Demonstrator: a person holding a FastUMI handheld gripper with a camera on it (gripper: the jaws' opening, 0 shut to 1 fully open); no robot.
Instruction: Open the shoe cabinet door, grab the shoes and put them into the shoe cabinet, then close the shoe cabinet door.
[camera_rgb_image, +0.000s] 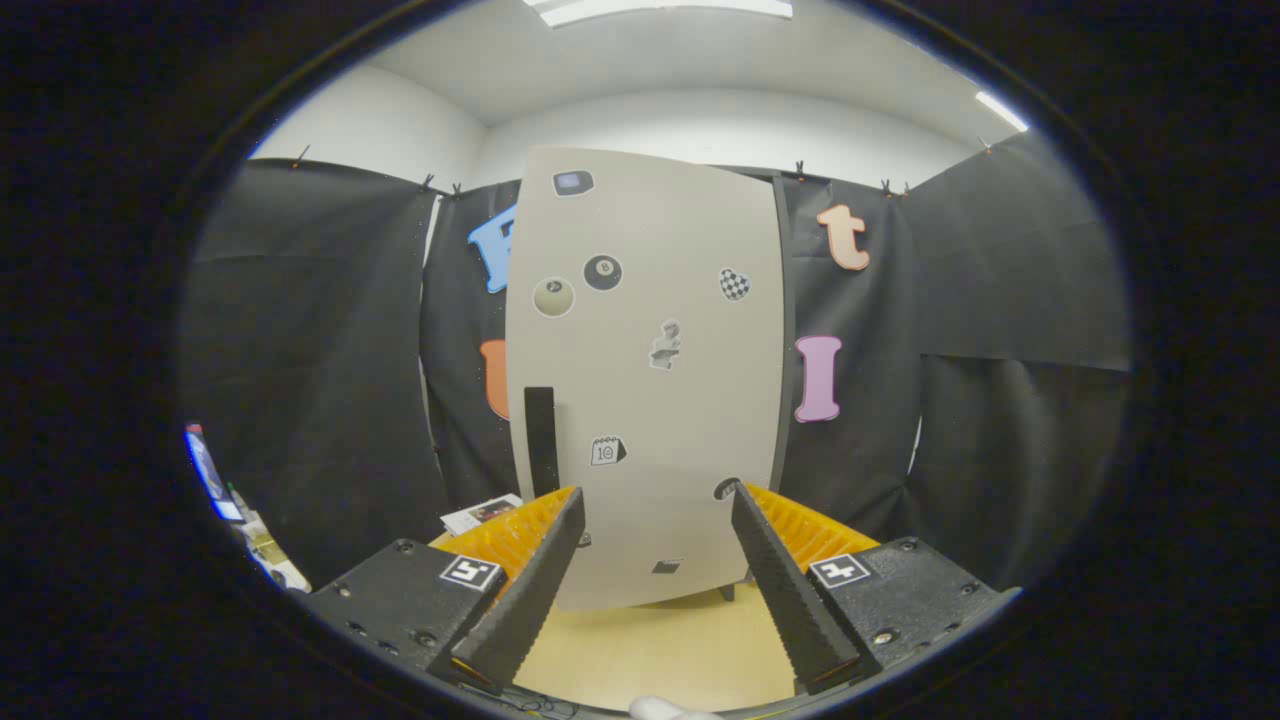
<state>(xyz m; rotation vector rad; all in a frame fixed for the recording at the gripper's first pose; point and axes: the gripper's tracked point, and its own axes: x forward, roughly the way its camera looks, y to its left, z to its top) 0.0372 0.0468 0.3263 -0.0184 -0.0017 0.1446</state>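
A tall beige shoe cabinet stands ahead of me on the light wooden floor, its door shut and dotted with small stickers. A black vertical handle runs down the door's left side, just beyond my left finger. My gripper is open, its two fingers spread wide with nothing between them, aimed at the door's lower part.
Black cloth walls close in behind and on both sides of the cabinet. Papers lie on the floor left of the cabinet. Some clutter sits low at the far left. Light wooden floor stretches between me and the cabinet.
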